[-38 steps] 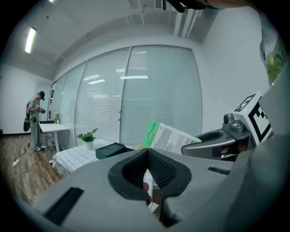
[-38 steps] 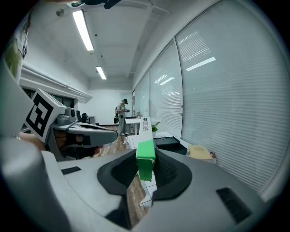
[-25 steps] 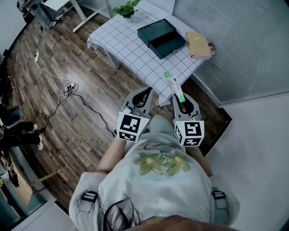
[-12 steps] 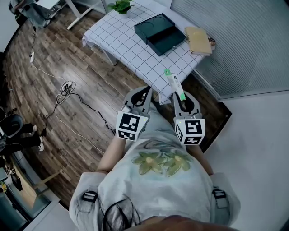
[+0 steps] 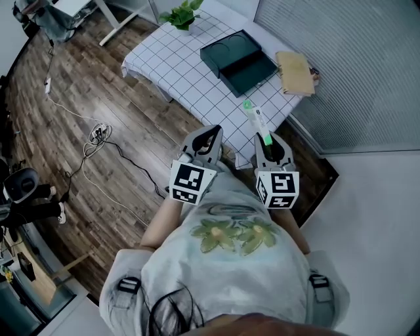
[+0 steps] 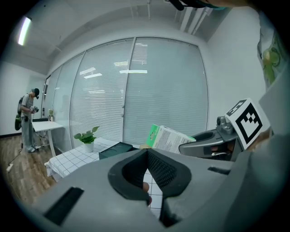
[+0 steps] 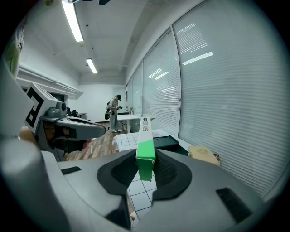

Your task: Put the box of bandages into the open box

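A green-and-white box of bandages (image 5: 254, 119) sticks out forward from my right gripper (image 5: 266, 139), whose pads are shut on its rear end; it shows edge-on in the right gripper view (image 7: 146, 145). My left gripper (image 5: 214, 131) is level beside it, jaws shut and holding nothing, tips meeting in the left gripper view (image 6: 147, 152). The bandage box (image 6: 166, 137) appears there at the right. The dark green open box (image 5: 239, 62) lies ahead on the checked table (image 5: 177, 59), apart from both grippers, and shows in both gripper views (image 7: 165, 142) (image 6: 115, 149).
A tan flat packet (image 5: 296, 71) lies right of the open box, near the blinds. A potted plant (image 5: 182, 13) stands at the table's far corner. Cables (image 5: 98, 131) trail over the wooden floor at left. A person (image 6: 29, 120) stands far off by a white desk.
Both grippers have moved a little forward toward the table, side by side. The right one still carries the bandage box.
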`<action>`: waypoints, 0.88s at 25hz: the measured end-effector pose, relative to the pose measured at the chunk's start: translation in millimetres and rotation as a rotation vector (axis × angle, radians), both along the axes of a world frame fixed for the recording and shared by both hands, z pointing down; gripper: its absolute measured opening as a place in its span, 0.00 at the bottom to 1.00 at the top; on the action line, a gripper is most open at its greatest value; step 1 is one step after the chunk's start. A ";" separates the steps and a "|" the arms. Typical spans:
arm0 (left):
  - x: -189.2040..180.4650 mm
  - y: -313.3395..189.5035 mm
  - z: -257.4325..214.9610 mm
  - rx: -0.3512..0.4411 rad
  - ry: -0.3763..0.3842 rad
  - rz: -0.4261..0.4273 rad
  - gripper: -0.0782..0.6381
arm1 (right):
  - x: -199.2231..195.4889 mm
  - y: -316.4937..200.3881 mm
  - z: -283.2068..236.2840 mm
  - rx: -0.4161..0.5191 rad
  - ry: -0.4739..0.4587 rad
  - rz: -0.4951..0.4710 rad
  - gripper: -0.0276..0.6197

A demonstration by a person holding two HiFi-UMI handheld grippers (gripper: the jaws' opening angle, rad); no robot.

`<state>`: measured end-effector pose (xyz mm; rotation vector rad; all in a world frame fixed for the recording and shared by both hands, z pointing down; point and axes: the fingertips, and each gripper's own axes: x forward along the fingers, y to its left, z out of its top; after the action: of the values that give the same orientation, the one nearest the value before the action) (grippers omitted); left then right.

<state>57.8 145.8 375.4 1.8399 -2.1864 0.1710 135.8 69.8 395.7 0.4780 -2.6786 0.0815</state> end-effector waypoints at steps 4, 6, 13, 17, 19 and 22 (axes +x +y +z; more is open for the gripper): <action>-29.9 -17.2 -3.9 -0.008 -0.019 0.014 0.12 | -30.5 -22.2 -1.1 0.003 -0.007 0.018 0.17; -44.9 -26.1 -4.3 -0.012 -0.023 0.017 0.12 | -44.5 -33.2 -1.1 0.003 -0.011 0.029 0.17; -81.6 -50.2 0.3 -0.040 -0.025 0.036 0.12 | -77.8 -66.7 11.9 -0.014 0.010 0.073 0.17; -97.4 -62.1 4.3 -0.057 -0.020 0.038 0.12 | -90.4 -84.5 18.7 -0.022 0.023 0.091 0.17; -103.8 -68.7 7.5 -0.066 -0.018 0.041 0.12 | -95.7 -92.7 22.3 -0.024 0.030 0.096 0.17; -108.9 -77.5 13.1 -0.080 -0.007 0.049 0.12 | -99.7 -103.0 29.2 -0.032 0.043 0.105 0.17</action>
<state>-51.1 68.3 388.5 1.8529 -2.1084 0.2719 36.1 -33.1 424.8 0.6027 -2.6055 0.1429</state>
